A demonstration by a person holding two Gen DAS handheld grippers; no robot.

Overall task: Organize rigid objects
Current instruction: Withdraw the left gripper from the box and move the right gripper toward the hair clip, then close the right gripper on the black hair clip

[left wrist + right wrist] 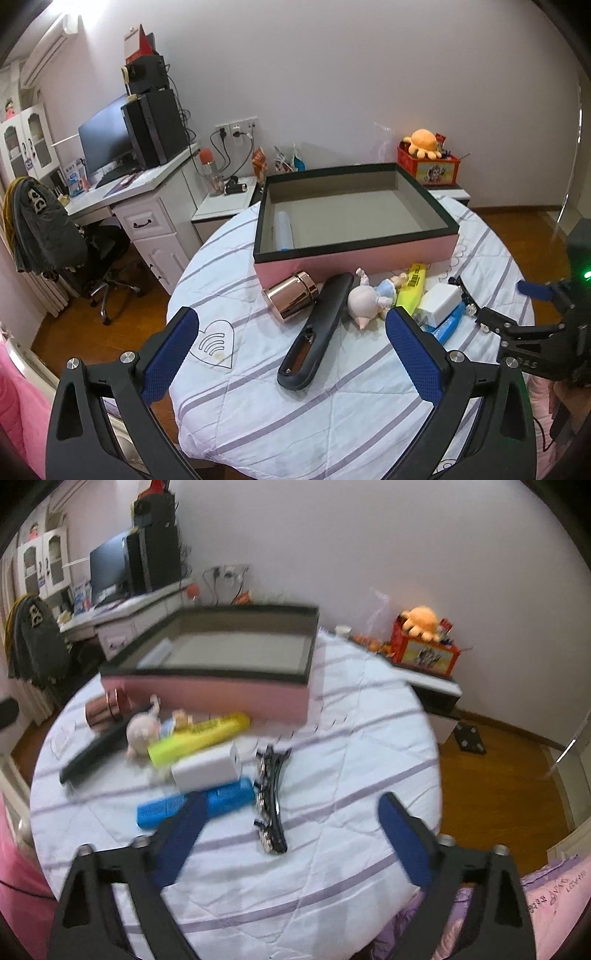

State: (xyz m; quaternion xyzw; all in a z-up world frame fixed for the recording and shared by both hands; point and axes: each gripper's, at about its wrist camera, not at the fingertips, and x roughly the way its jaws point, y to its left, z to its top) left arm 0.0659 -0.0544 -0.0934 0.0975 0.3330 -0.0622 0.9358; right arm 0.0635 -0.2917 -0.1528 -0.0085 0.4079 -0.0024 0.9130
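A pink box (pixel 354 254) with a dark rim stands open at the table's far side, with a white roll (pixel 283 229) inside at its left. In front of it lie a copper tin (pixel 291 295), a long black handle (pixel 317 325), a pig doll (pixel 364 304), a yellow packet (pixel 412 291), a white block (pixel 441 304), a blue box (pixel 448 326) and a black jewelled hair clip (pixel 269 801). My left gripper (pixel 291 317) hangs open above the black handle. My right gripper (pixel 293 799) is open over the hair clip, its pads clear of it.
The round table (pixel 295 406) wears a white striped cloth. A desk with a monitor (pixel 107 144) and a chair draped with a jacket (pixel 40 225) stand to the left. A red box with an orange plush (pixel 428 166) sits behind on a low cabinet. Wooden floor surrounds the table.
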